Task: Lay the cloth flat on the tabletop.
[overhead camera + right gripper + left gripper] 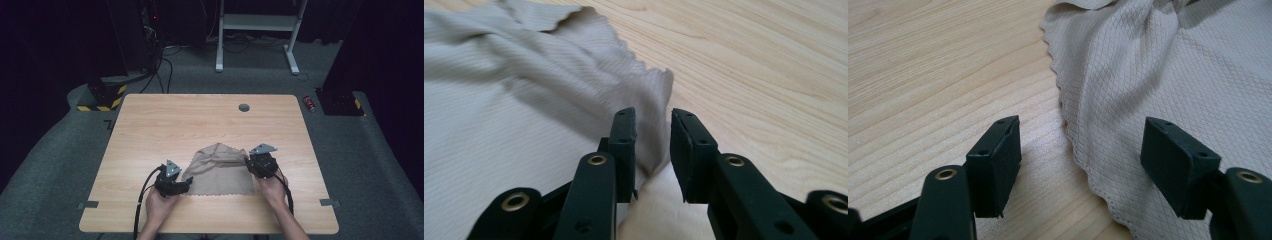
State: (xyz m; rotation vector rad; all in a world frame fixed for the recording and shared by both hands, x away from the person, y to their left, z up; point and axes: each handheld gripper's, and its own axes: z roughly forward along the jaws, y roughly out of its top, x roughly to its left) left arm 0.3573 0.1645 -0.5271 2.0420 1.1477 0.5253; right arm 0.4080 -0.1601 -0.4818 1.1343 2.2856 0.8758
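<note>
While the wooden table [150, 125] carries it, a beige waffle-weave cloth [220, 172] lies between the two grippers, its long axis running from one to the other, its near scalloped edge straight and its far side bunched into a peak pointing away from the person. The left gripper [1080, 160] rests at the cloth's left edge, jaws spread wide and released, that scalloped hem [1073, 150] lying between them untouched. The right gripper [653, 150] sits at the cloth's right edge, jaws narrowly parted, with a raised fold of fabric [656, 100] standing in the gap, not visibly pinched.
</note>
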